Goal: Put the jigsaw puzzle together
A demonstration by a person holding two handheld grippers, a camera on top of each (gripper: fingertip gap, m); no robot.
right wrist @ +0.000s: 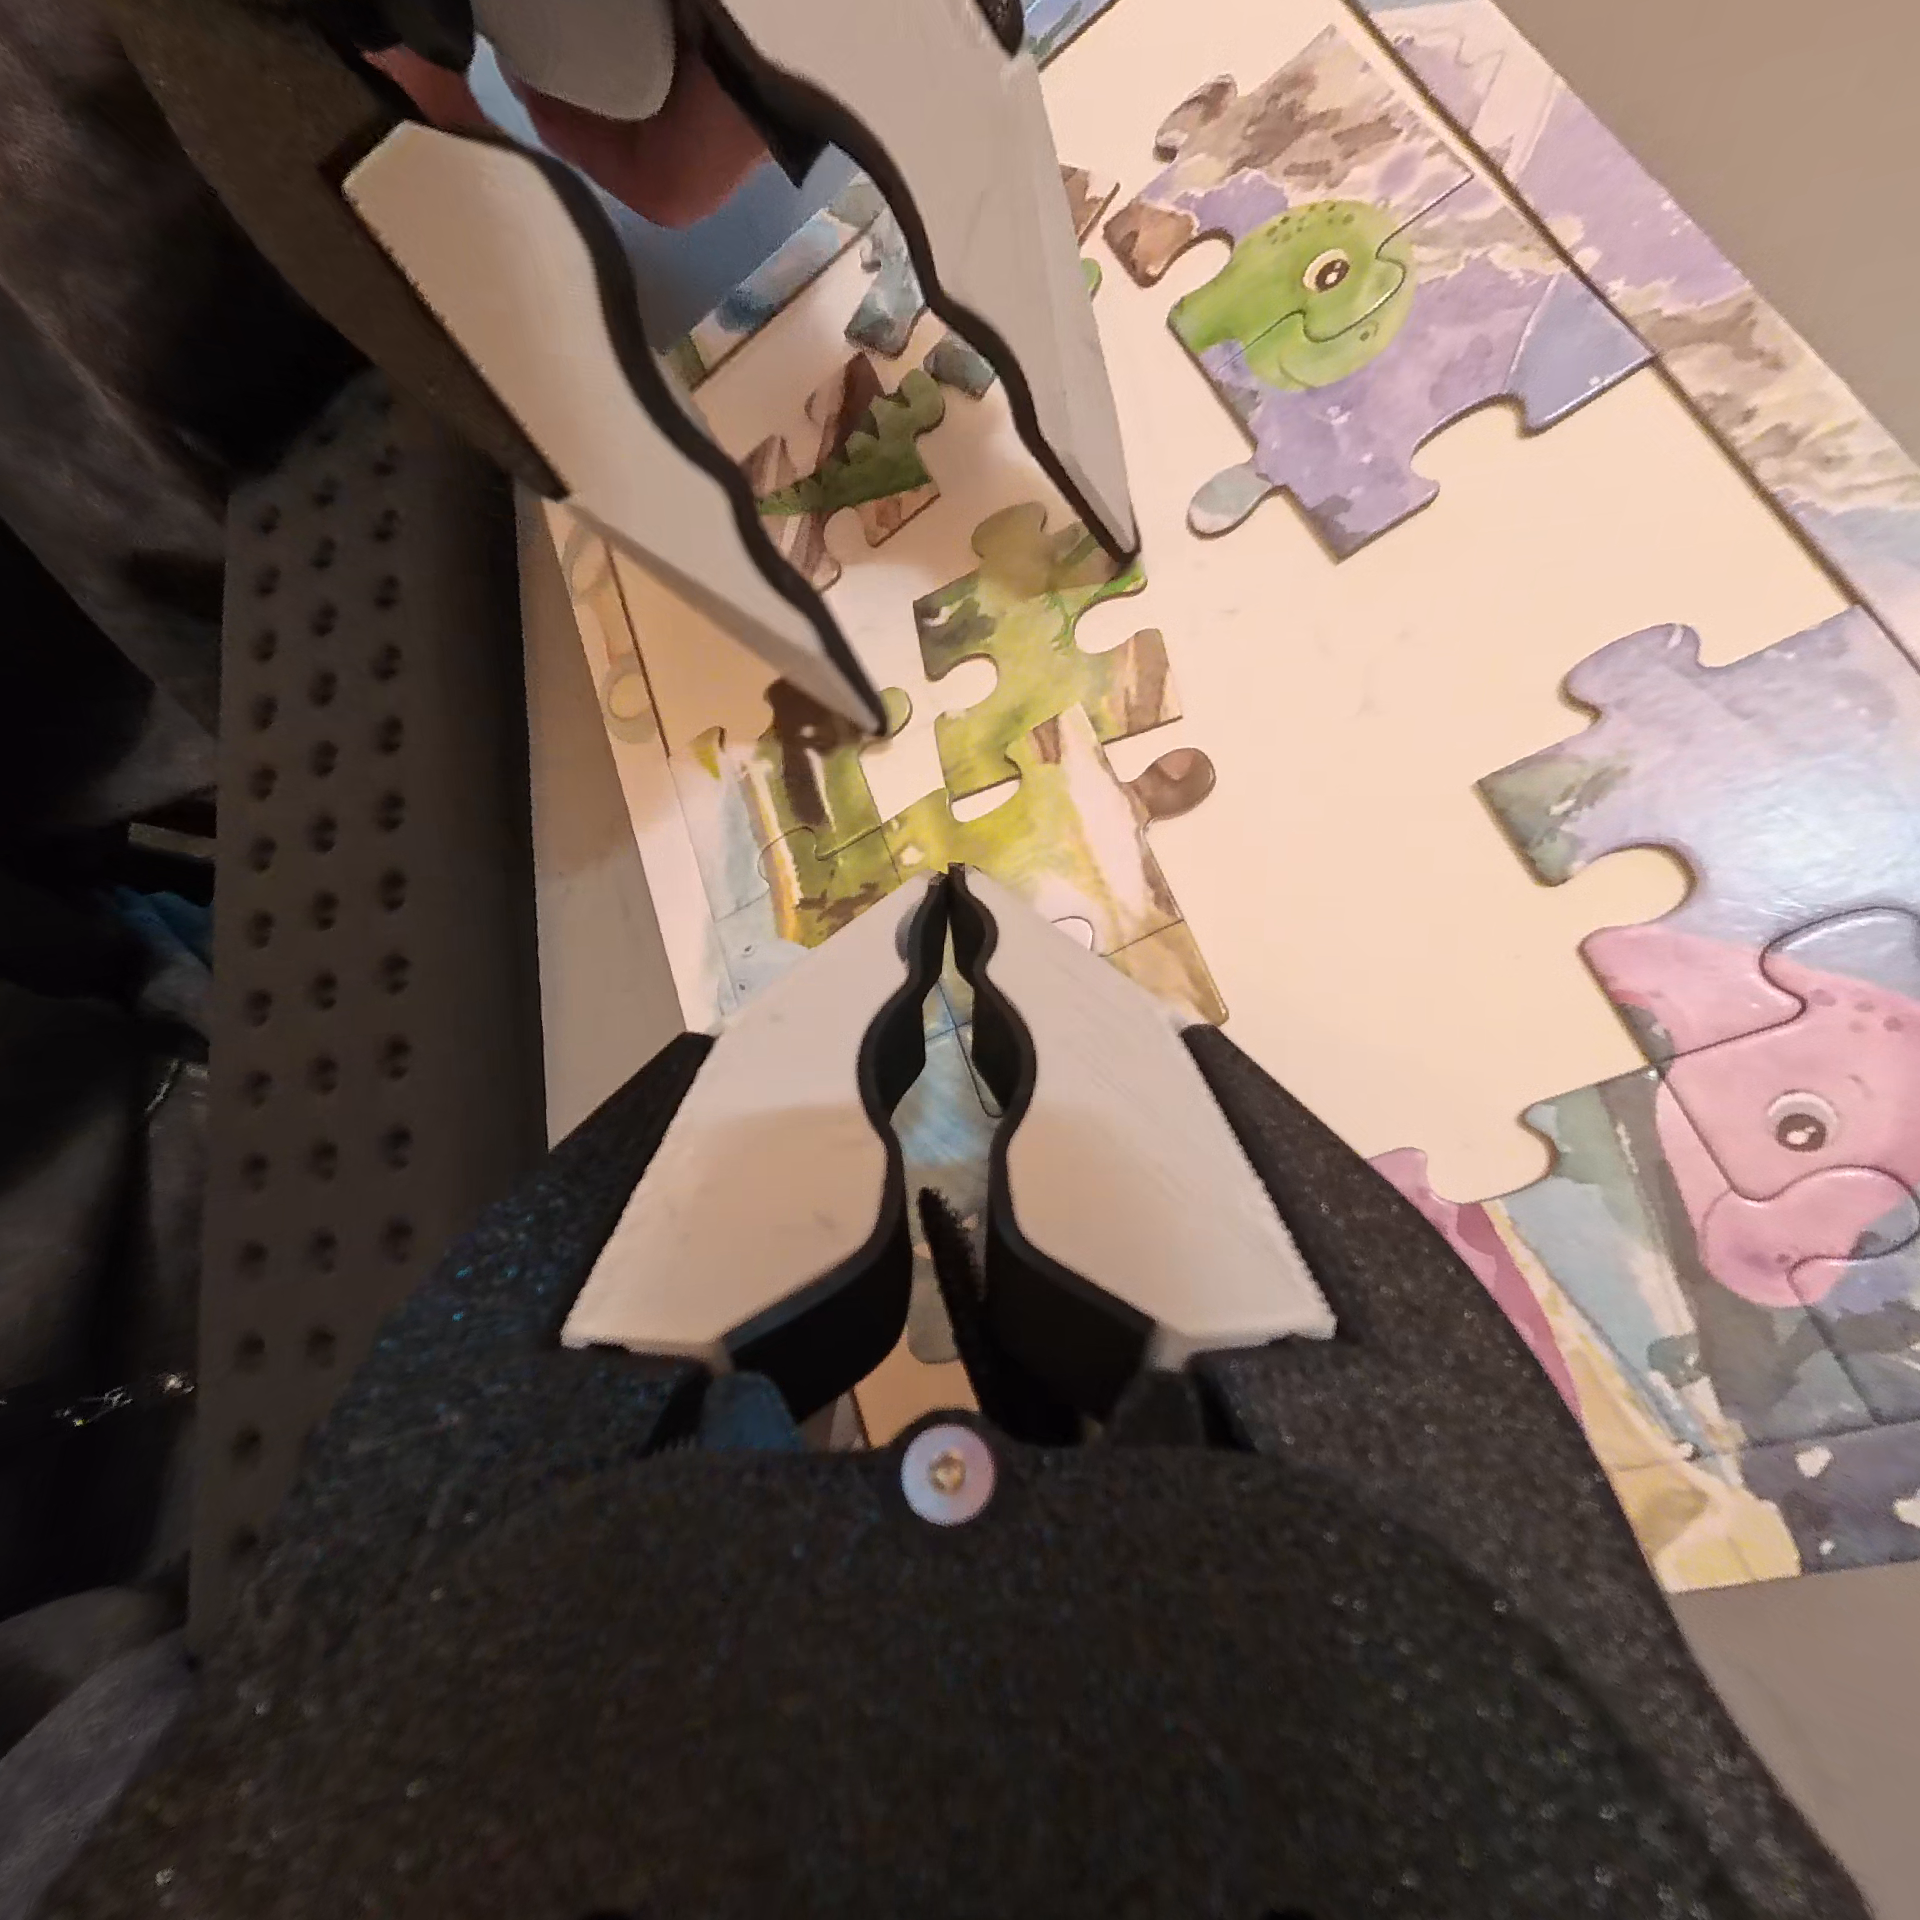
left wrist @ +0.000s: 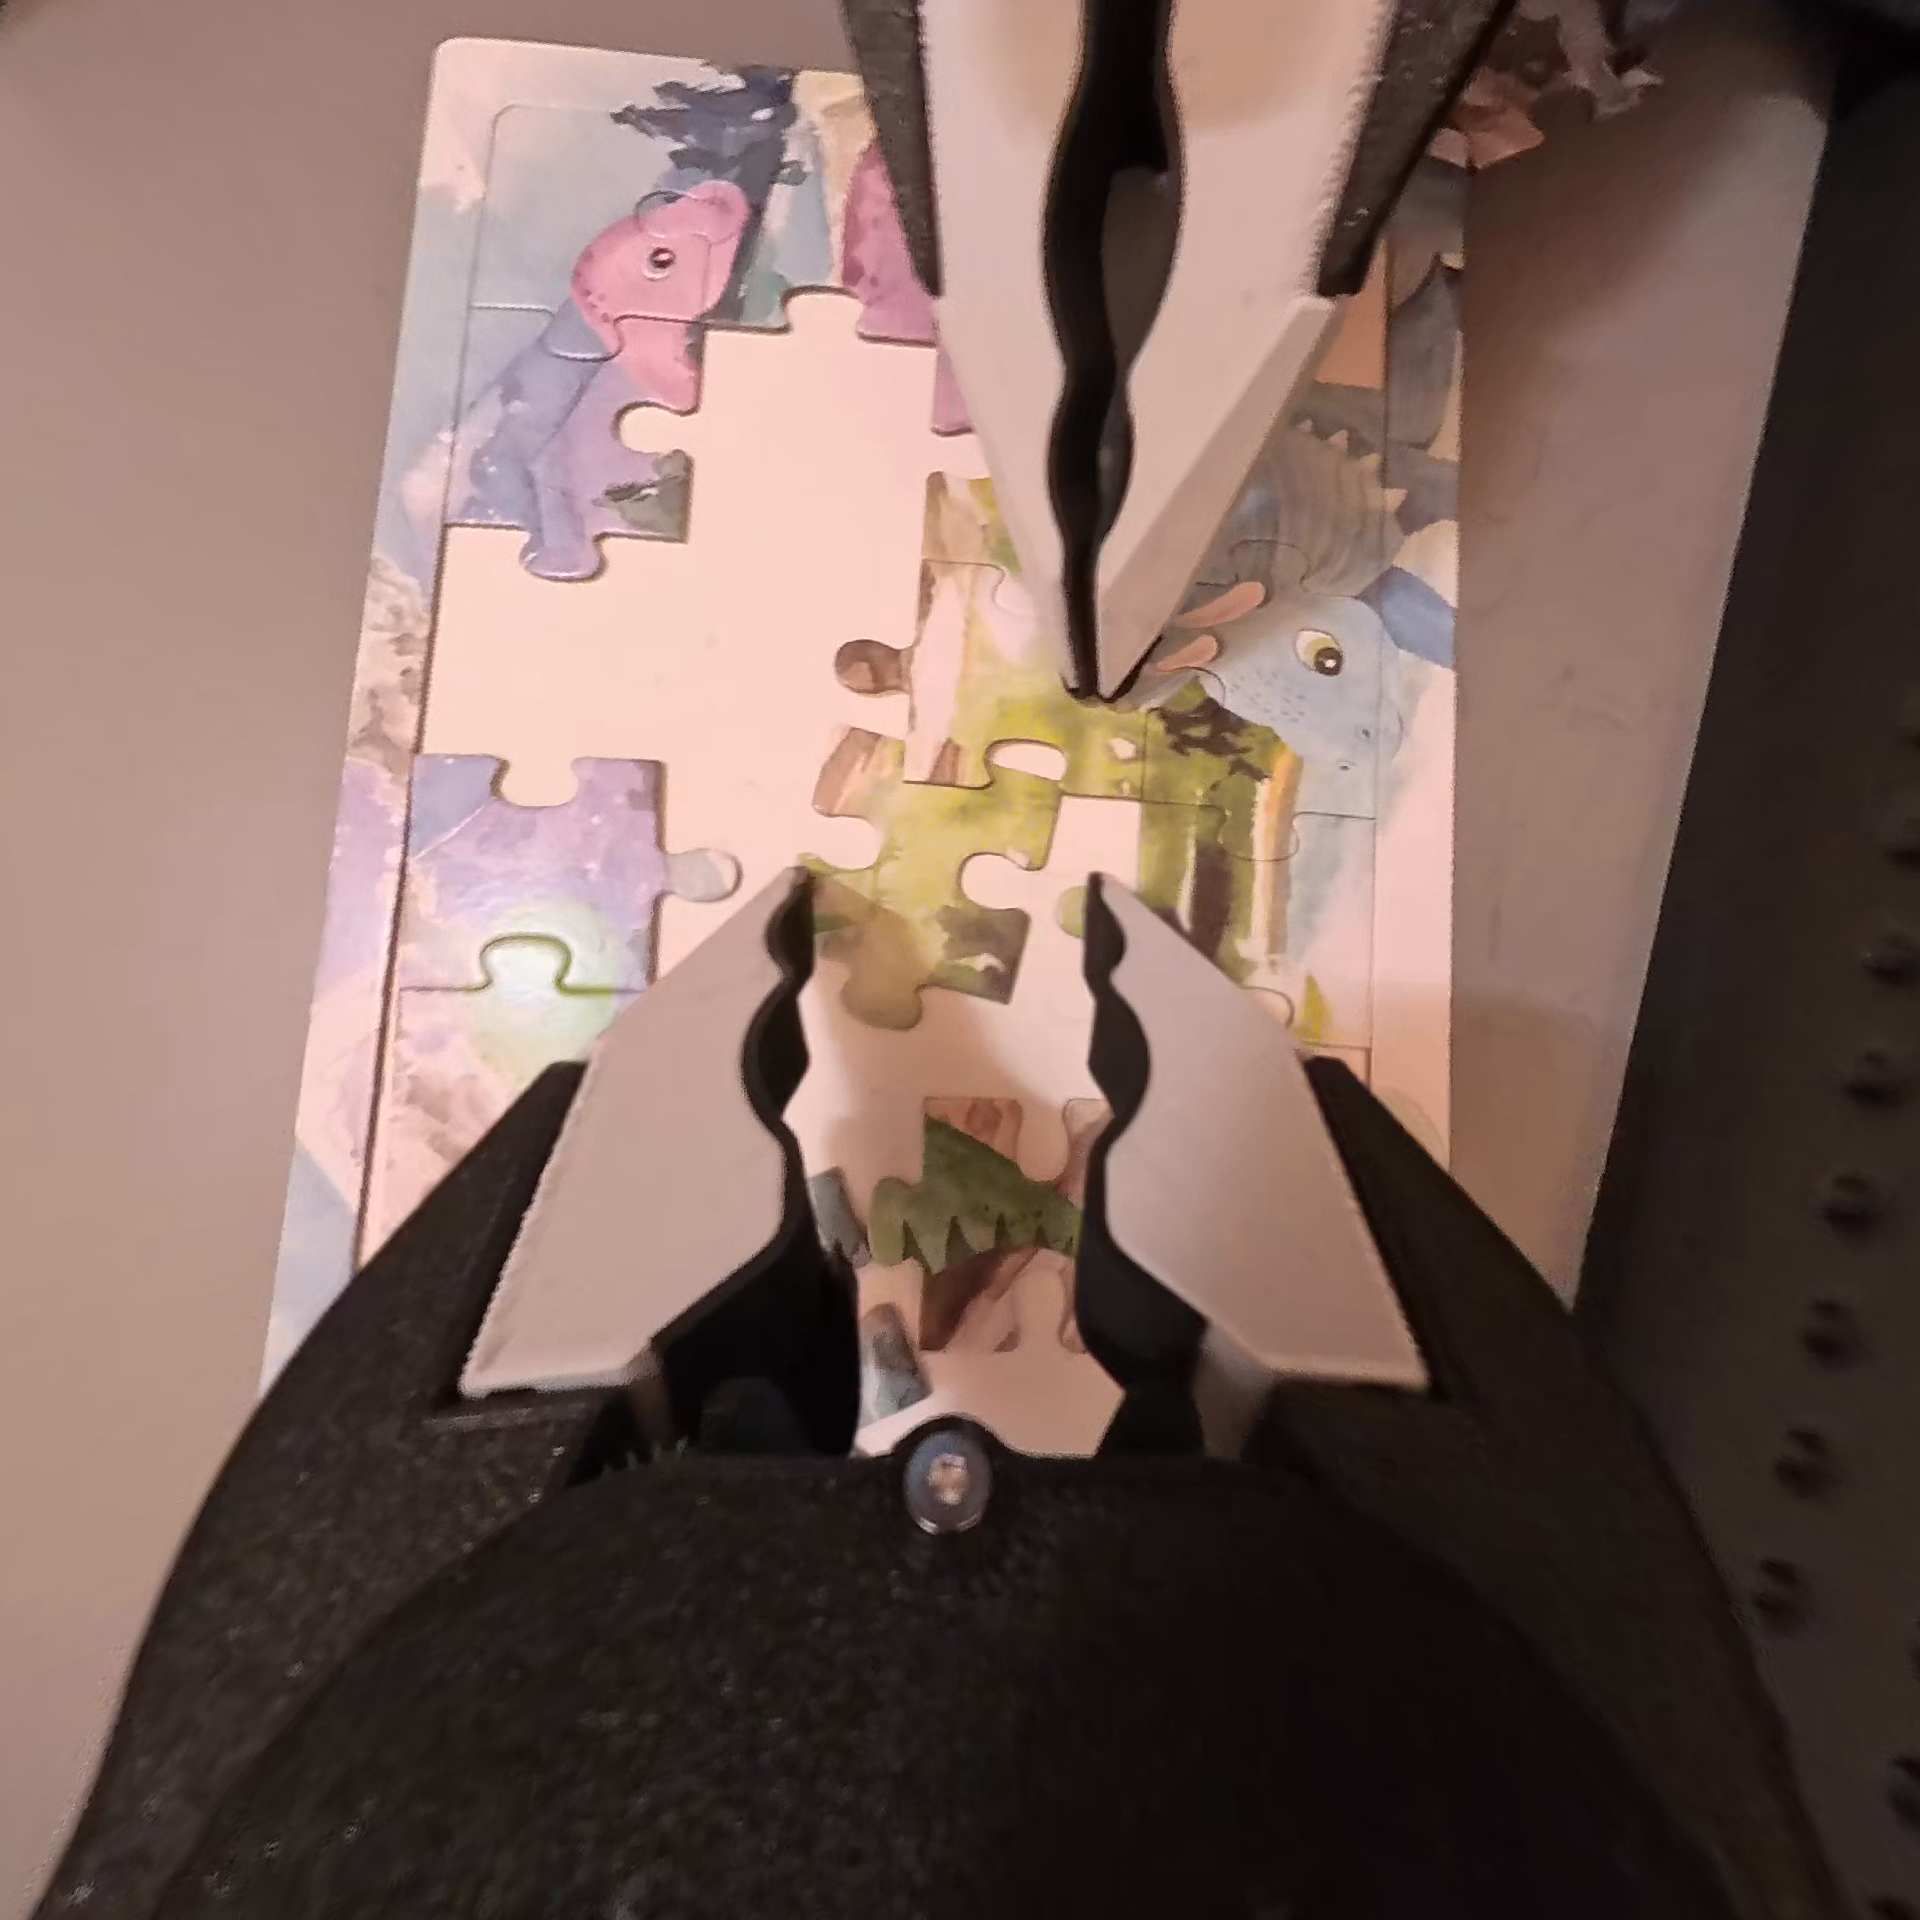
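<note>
A white puzzle tray (left wrist: 790, 540) lies on a beige table, partly filled. A pink dinosaur (left wrist: 665, 270) and purple pieces (left wrist: 530, 862) sit along its left side, and a blue dinosaur (left wrist: 1320, 665) on the right. My left gripper (left wrist: 945, 888) is open, with one fingertip on each side of a loose green piece (left wrist: 925, 925) that lies slightly askew beside the joined green pieces. My right gripper (right wrist: 951, 878) is shut, with its tips down on the joined green pieces (right wrist: 997, 821). It also shows in the left wrist view (left wrist: 1091, 686). The left gripper (right wrist: 997, 634) and the green piece (right wrist: 1039, 644) show in the right wrist view.
A loose green-fern piece (left wrist: 977, 1216) lies in the tray near my left gripper. A green dinosaur piece (right wrist: 1320, 291) is joined to the purple pieces. A dark perforated panel (left wrist: 1818, 1039) runs along the tray's right side. Bare tray (right wrist: 1351, 675) fills the middle. The blue dinosaur (left wrist: 1320, 665) lies around 5 centimetres away from my right fingertips.
</note>
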